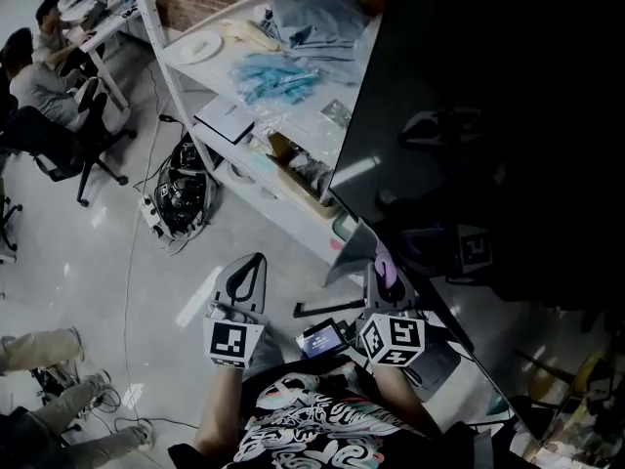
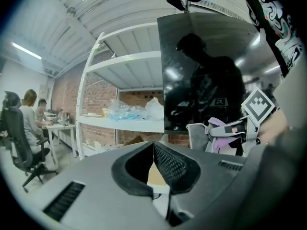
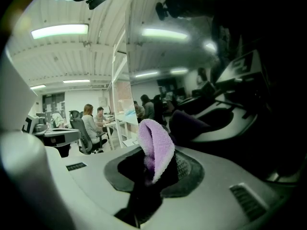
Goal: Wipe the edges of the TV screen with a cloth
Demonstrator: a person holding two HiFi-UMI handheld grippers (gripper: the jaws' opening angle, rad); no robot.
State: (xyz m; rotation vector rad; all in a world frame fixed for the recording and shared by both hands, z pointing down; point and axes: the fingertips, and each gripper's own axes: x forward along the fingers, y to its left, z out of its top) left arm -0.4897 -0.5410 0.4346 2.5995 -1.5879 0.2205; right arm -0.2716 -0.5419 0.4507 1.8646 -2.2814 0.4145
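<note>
- The right gripper (image 1: 383, 262) sits at about 5 o'clock in the head view. Its claw is pinching a purple cloth (image 1: 387, 270), as the right gripper view shows.
- A folded lobe of the cloth (image 3: 156, 145) stands out past the fingertips. Its long axis runs along the claw and it points to 12 o'clock, toward the glass.
- The left gripper (image 1: 252, 262) hangs at about 7 o'clock, near the right one but apart from the screen. Its claw (image 2: 153, 147) is pressed together at the tips, with nothing between them.
- The TV screen (image 1: 488, 96) fills the head view from 12 to 4 o'clock. One long edge slants from its corner near centre down toward 5 o'clock.
- The cloth is just beside that slanting edge. I cannot tell whether it touches.
- My reading is that the cloth is gripped and brought up, and wiping is about to begin or is at its start.
- The next move calls for pressing the lobe flat on the border and sliding it along the edge's length without losing the pinch.
- Beyond, at 11 o'clock, a white shelf (image 1: 322, 106) holds blue bags (image 1: 278, 76).
- Seated people (image 1: 39, 76) are at 10 o'clock.
</note>
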